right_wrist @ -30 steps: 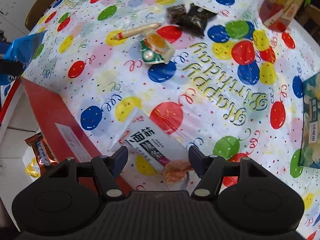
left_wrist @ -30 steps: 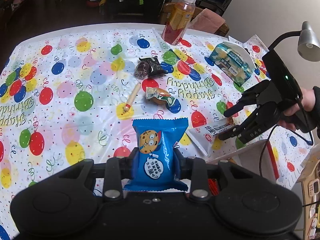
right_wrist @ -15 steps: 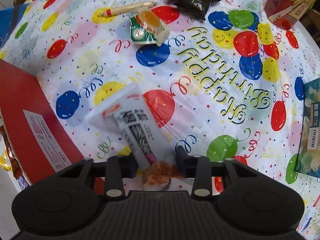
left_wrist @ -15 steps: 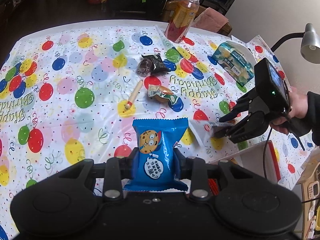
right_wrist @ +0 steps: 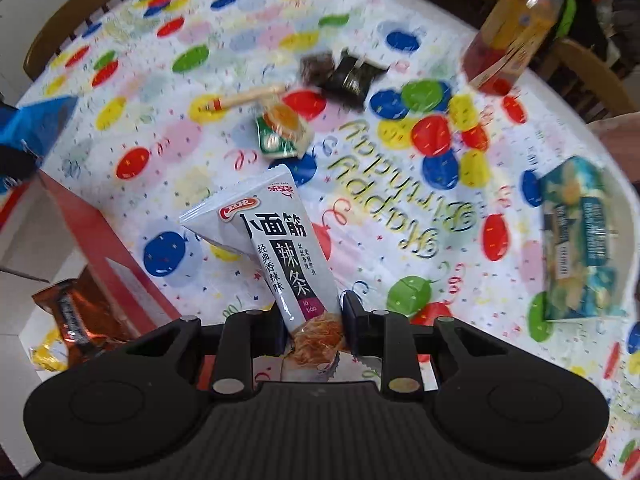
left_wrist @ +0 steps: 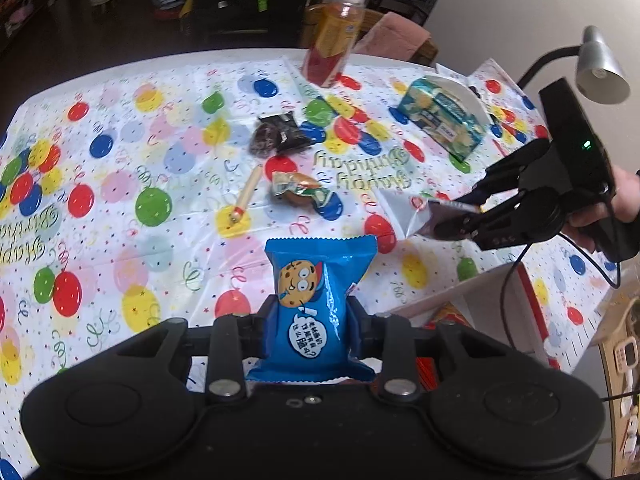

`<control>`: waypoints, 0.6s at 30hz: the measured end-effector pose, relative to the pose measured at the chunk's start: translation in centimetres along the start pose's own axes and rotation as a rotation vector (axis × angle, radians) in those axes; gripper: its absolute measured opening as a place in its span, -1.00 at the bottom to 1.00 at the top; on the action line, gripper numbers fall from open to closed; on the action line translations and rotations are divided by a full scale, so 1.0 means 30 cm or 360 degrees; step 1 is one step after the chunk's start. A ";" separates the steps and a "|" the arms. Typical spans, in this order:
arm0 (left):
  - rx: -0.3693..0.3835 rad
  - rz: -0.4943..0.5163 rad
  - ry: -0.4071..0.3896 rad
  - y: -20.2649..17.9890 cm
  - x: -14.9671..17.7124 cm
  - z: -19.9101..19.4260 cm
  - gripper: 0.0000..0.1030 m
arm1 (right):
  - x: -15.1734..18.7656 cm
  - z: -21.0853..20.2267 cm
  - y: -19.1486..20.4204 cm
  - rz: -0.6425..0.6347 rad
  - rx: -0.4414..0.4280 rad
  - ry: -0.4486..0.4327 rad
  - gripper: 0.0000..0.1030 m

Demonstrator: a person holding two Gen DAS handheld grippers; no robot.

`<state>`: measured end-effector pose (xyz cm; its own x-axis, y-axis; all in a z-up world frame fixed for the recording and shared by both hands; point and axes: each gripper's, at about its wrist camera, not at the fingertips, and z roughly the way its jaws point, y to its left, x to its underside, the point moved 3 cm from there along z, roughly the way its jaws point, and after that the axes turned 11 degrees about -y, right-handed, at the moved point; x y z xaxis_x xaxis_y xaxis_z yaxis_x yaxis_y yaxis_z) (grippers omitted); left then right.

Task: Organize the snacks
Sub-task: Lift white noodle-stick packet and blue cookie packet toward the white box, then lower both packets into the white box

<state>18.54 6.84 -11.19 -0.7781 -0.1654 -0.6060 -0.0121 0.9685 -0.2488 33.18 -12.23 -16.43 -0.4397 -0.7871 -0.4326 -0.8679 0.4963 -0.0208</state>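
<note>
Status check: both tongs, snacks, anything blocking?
Left tongs shut on blue cookie packet. Right tongs shut on white spicy-strip packet, lifted off the tablecloth. Red box beside the table edge, nothing in the way.

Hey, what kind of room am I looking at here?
Probably a home dining area: a table under a Happy Birthday balloon tablecloth, wooden chairs around it, a desk lamp, and clothes draped over furniture behind.

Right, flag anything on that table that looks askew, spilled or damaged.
Nothing spilled or torn. The white spicy-strip packet is off the tablecloth, creased near its top corner, pinched in the right gripper. The juice bottle only seems tilted, likely fisheye.
</note>
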 end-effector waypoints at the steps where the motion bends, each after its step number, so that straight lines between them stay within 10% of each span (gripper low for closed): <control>1: 0.0010 0.0015 -0.0005 -0.008 -0.001 -0.007 -0.40 | -0.003 -0.027 0.004 0.0008 0.0016 -0.0022 -0.47; 18: 0.0183 0.0296 -0.0037 -0.140 0.063 -0.126 -0.40 | 0.085 -0.363 0.204 0.0088 0.0178 -0.0204 -0.48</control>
<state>14.75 3.18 -8.43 -0.7455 0.0088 -0.6665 0.2032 0.9553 -0.2148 24.24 -15.20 -7.85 -0.4469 -0.7078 -0.5471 -0.8088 0.5810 -0.0909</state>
